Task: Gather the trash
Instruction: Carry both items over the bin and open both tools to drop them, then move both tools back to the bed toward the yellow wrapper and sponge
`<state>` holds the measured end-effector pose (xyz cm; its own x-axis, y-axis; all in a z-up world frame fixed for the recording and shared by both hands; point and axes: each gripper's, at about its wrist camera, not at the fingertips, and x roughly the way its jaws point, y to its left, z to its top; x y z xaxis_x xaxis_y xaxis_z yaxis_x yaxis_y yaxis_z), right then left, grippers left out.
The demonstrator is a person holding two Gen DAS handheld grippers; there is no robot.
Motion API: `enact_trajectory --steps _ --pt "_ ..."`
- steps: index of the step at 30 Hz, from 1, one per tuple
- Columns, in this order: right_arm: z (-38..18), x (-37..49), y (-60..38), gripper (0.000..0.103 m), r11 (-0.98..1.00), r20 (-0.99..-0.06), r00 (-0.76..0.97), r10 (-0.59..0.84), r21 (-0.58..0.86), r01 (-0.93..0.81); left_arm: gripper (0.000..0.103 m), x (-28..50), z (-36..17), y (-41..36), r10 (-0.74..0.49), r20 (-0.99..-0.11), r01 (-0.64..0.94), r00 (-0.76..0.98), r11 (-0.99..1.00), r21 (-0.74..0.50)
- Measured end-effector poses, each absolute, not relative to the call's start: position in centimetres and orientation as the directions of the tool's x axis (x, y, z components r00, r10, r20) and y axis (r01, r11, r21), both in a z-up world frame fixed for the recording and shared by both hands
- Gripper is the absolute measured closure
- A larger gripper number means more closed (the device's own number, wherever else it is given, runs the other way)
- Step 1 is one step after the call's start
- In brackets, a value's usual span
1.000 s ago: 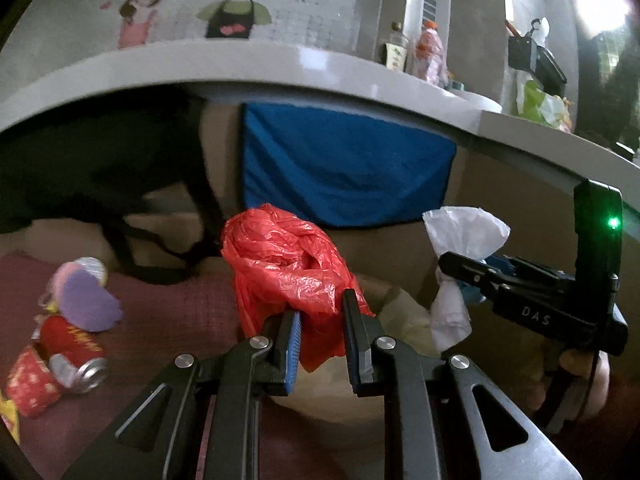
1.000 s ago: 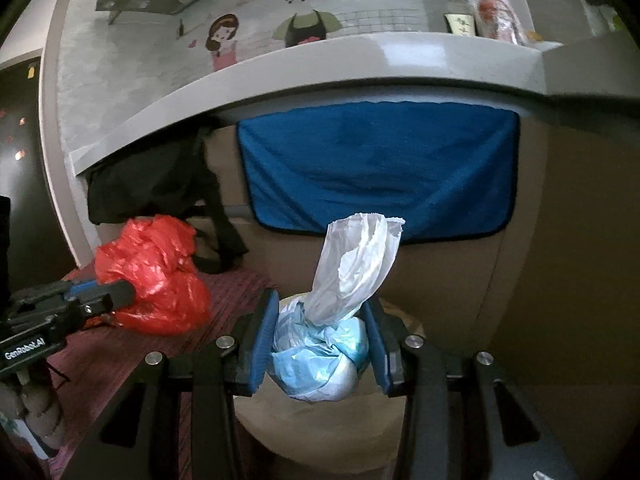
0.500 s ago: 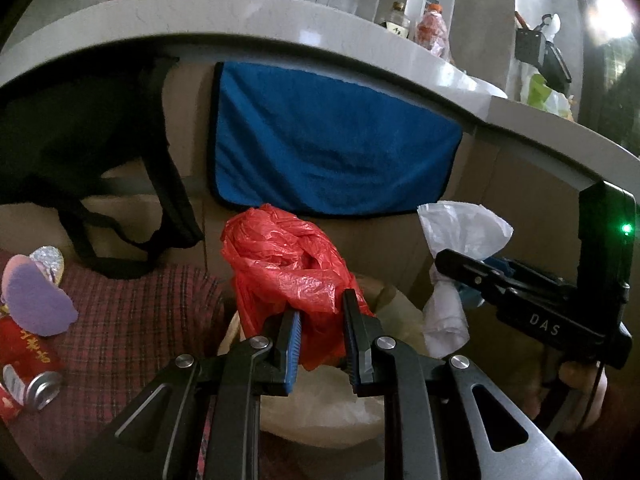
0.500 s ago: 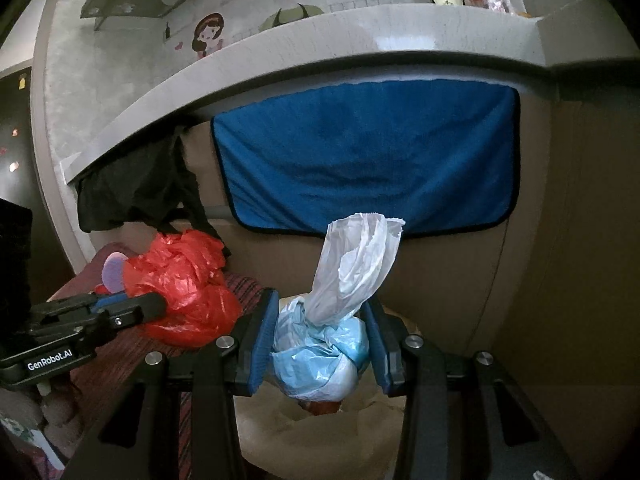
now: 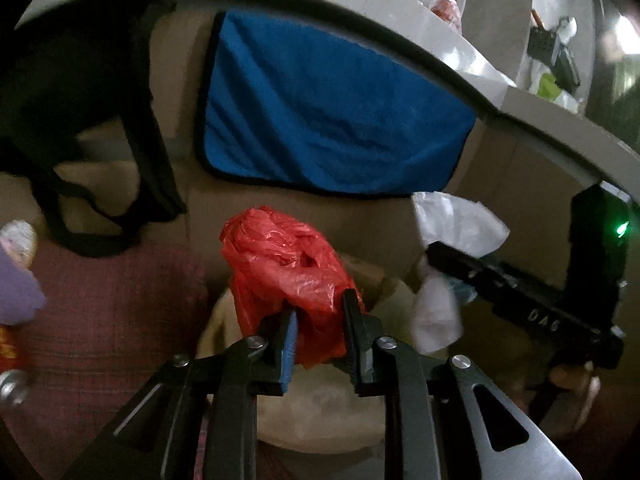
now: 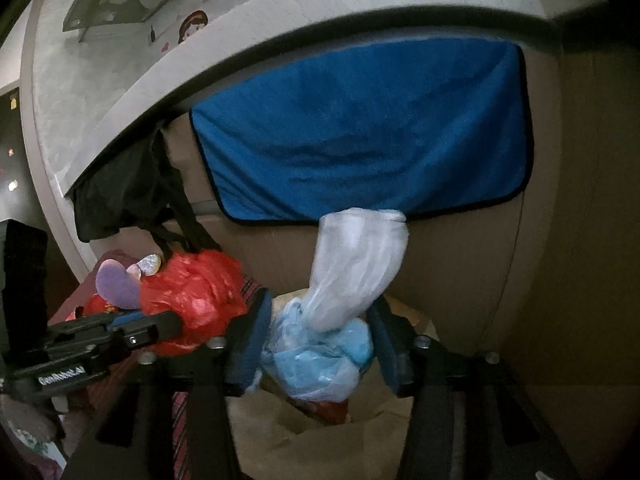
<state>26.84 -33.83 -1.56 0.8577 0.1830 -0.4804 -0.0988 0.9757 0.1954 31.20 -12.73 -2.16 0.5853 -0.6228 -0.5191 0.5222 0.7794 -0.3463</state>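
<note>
My left gripper [image 5: 319, 318] is shut on a crumpled red plastic bag [image 5: 284, 264] and holds it over the open mouth of a tan paper bag [image 5: 320, 416]. My right gripper [image 6: 320, 334] is shut on a knotted white and light-blue plastic bag [image 6: 324, 356], held just above the same paper bag [image 6: 320, 448], where something red shows inside. The red bag [image 6: 192, 300] and left gripper show at the left of the right wrist view. The white bag [image 5: 448, 240] and right gripper show at the right of the left wrist view.
A blue towel [image 5: 328, 120] hangs on the tan wall under a grey counter edge [image 5: 440, 56]. A black bag [image 5: 80, 92] hangs to its left. A red plaid cloth [image 5: 108, 312] holds a purple item [image 5: 16, 280] and a can [image 5: 12, 384] at far left.
Both grippers have moved forward and down with their bags, closer to the paper bag's mouth. The red can and purple item have slid toward the left edge of the left wrist view.
</note>
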Motion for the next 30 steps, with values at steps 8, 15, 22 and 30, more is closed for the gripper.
enact_trajectory --steps 8,15,22,30 --pt "-3.6 27.1 -34.2 0.040 0.972 -0.521 0.838 0.165 0.231 -0.047 0.058 31.7 -2.1 -11.0 -0.563 -0.541 0.469 0.625 0.824 -0.317" --pt "-2.3 25.0 -31.8 0.040 0.982 -0.494 0.858 0.142 0.179 -0.059 0.057 29.5 -0.6 -9.2 -0.450 -0.522 0.407 0.725 0.891 -0.202" --pt "-0.3 23.6 -27.7 0.040 0.980 -0.472 0.863 0.182 0.163 -0.117 0.056 26.6 1.6 -4.7 -0.391 -0.474 0.357 0.789 0.919 -0.165" --pt "2.6 22.6 -20.3 0.040 0.967 -0.441 0.860 0.255 0.138 -0.216 0.055 23.1 4.5 3.2 -0.327 -0.411 0.278 0.851 0.944 -0.175"
